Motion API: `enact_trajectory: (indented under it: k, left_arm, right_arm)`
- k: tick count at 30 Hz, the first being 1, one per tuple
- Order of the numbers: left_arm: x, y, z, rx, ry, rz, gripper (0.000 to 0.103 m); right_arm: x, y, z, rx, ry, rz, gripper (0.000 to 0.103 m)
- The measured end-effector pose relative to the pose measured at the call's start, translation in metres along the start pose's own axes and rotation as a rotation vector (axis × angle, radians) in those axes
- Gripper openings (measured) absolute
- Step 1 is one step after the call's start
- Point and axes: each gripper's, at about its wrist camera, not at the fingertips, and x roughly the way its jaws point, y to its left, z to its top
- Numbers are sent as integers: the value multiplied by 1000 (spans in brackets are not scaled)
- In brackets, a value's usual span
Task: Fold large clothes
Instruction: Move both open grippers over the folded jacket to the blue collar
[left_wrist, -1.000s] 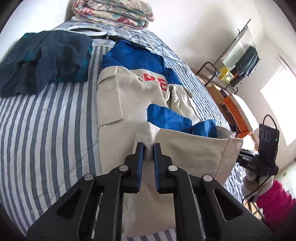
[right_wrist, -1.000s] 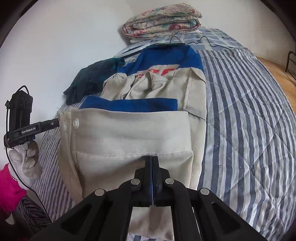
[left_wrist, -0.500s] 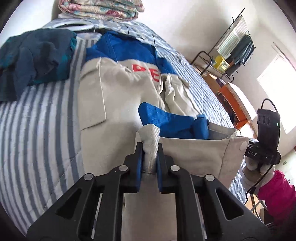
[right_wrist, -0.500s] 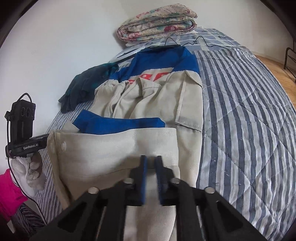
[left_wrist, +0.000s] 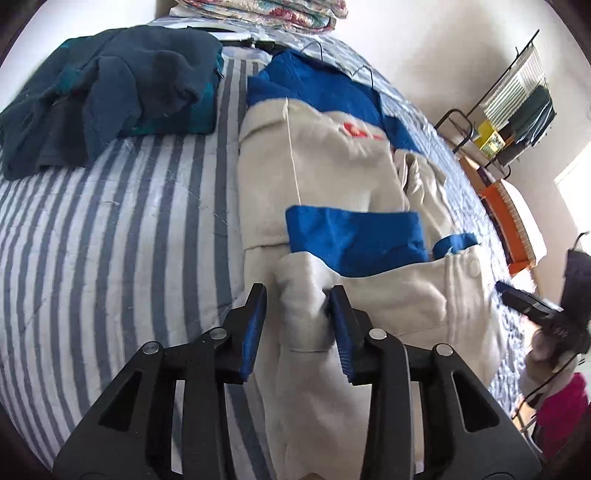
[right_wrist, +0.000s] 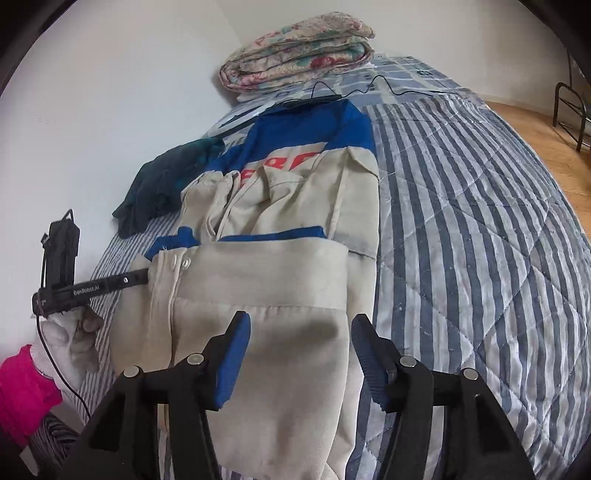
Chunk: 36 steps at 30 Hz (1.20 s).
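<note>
Beige and blue work jacket (left_wrist: 332, 177), laid lengthwise along the middle of the striped bed (left_wrist: 110, 240), lower part folded up over the body. Dark green garment (left_wrist: 110, 92) heaped beside the jacket; folded floral quilt (right_wrist: 295, 51) beyond its collar end. Left gripper (left_wrist: 297, 332) opening, a bunched fold of beige hem between the pads, one pad perhaps brushing it, unclamped. Right gripper (right_wrist: 301, 354) opening above flat beige cloth, nothing pinched. Likely sturdy cotton: soft, limp, fairly heavy, not slippery. Best taken at doubled edges or corners of the fold, both sides together.
</note>
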Motion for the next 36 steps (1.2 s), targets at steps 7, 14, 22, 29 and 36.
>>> enact_trajectory:
  k: [7,14,22,29,36]
  left_arm:
    - [-54,-11,-13,94,-104,4,35]
    - [8,-31,-26,243,1,152,42]
    - [-15,-31,-17,186,-38,82,42]
    - [-6,-57,3,240,-60,71,42]
    - [31,-54,-8,323,-44,153,40]
  right_arm:
    - [9,3,-13,1,30,-76,6]
    - [17,0,-16,-24,57,-215,1]
    - [-36,36,-6,-153,-96,-229,34]
    - [-5,93,4,-292,-79,-105,34]
    - [67,66,0,-227,48,-174,30]
